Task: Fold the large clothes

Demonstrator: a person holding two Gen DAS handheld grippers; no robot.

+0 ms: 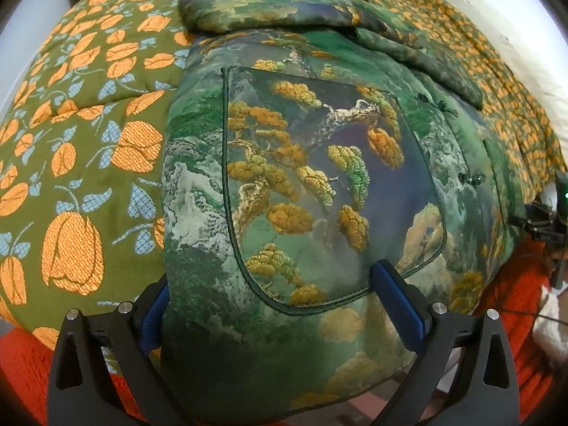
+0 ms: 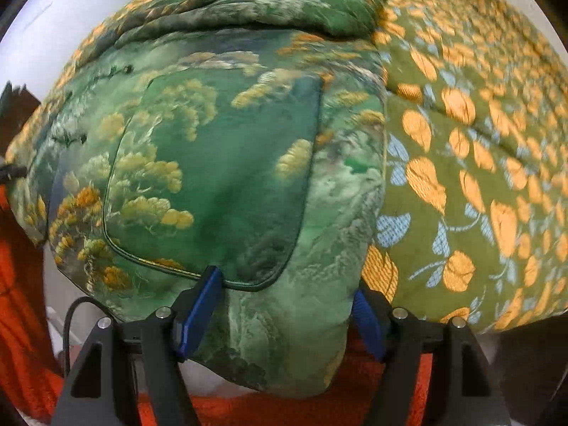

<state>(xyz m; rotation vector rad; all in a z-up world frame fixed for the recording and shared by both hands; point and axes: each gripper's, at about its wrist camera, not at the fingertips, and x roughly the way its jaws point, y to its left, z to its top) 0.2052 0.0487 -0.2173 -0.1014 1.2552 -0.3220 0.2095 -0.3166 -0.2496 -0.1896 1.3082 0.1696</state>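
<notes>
Two views show one green landscape-print jacket [image 1: 319, 184] lying on a floral quilt [image 1: 81, 163], its length running from the near hem to the far folded sleeves. In the left wrist view the left gripper [image 1: 284, 305] stands wide, pads straddling the near hem without pinching, quilt free to the left. In the right wrist view the right gripper [image 2: 287, 305] likewise gapes astride the jacket's [image 2: 227, 177] overhanging hem, open quilt [image 2: 461, 177] to the right.

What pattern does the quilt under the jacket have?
Orange flowers with pale blue leaves on olive green quilt; clearest in the left wrist view.

green jacket [image 1: 319, 184], left hand-held gripper [image 1: 284, 305] (astride hem)
</notes>
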